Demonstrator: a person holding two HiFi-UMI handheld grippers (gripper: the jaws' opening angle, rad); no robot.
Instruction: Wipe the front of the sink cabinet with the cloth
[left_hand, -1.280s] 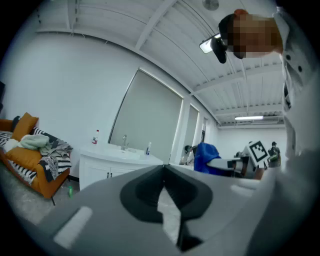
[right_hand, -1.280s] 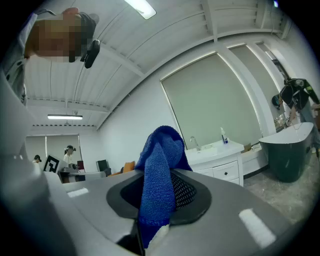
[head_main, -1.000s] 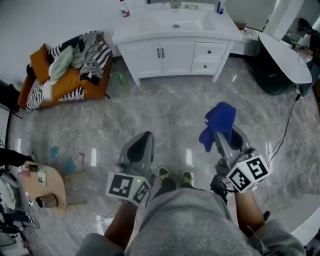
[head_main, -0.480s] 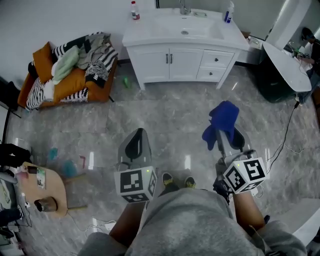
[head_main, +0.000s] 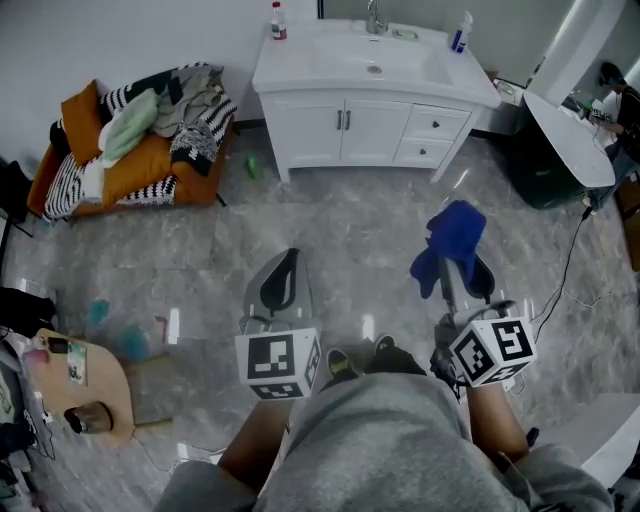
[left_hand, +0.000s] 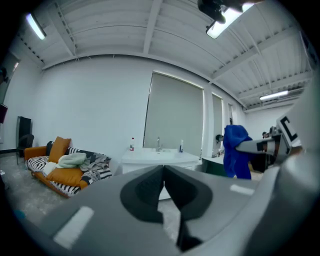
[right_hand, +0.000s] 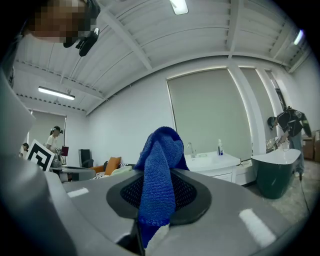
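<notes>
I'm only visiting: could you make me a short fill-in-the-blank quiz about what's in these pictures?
1. The right gripper is shut on a ____ cloth.
2. The left gripper is shut and holds ____.
3. In the head view, the white sink cabinet stands to the right of an ____ sofa.

Missing words: blue; nothing; orange.

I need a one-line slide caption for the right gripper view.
Right gripper shut on a blue cloth, white sink cabinet across the room.

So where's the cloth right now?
The cloth is clamped in the right tongs, right of centre in the head view, above the floor and well short of the cabinet at the top.
</notes>
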